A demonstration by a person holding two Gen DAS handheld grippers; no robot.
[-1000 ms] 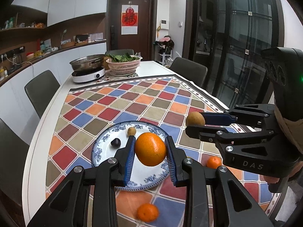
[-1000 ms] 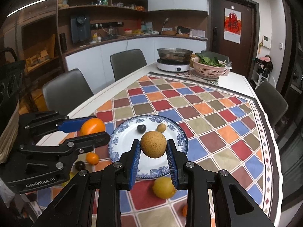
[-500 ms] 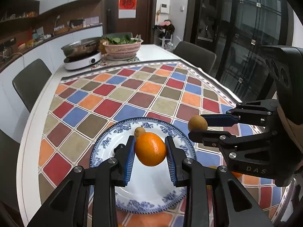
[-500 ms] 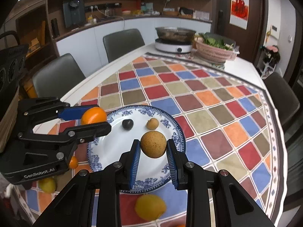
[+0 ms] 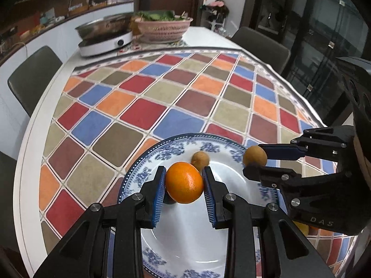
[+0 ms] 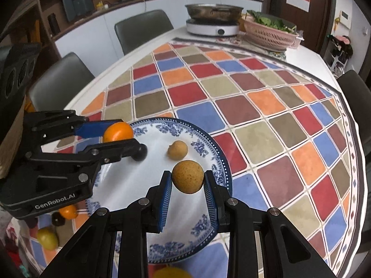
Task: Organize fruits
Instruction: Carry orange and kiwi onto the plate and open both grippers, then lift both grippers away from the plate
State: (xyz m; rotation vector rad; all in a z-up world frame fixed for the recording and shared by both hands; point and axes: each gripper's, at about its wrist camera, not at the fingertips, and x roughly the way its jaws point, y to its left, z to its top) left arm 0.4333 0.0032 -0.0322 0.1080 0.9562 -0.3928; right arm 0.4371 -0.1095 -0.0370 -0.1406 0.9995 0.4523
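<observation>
Carrying fruit above blue-patterned white china plate (image 5: 234, 144): left gripper (image 5: 184, 182) clamping round orange (image 5: 184, 182), right gripper (image 6: 187, 180) clamping speckled tan fruit (image 6: 187, 180). Next: lower, release gently.

Even indoor light, slight motion blur, fisheye bending, dark corners

In the right wrist view, the plate (image 6: 215, 153) lies at lower centre on the tablecloth (image 6: 255, 106), with a small round fruit (image 6: 177, 150) on it near its middle. Lower left of the plate, on the cloth, lie three more fruits (image 6: 47, 238) close together. At the far end of the table, upper right of the frame, a basket of greens (image 6: 269, 36) stands just right of a cooker (image 6: 213, 29) bearing a pan (image 6: 213, 11). Chairs (image 6: 141, 31) stand along the table's left edge.
</observation>
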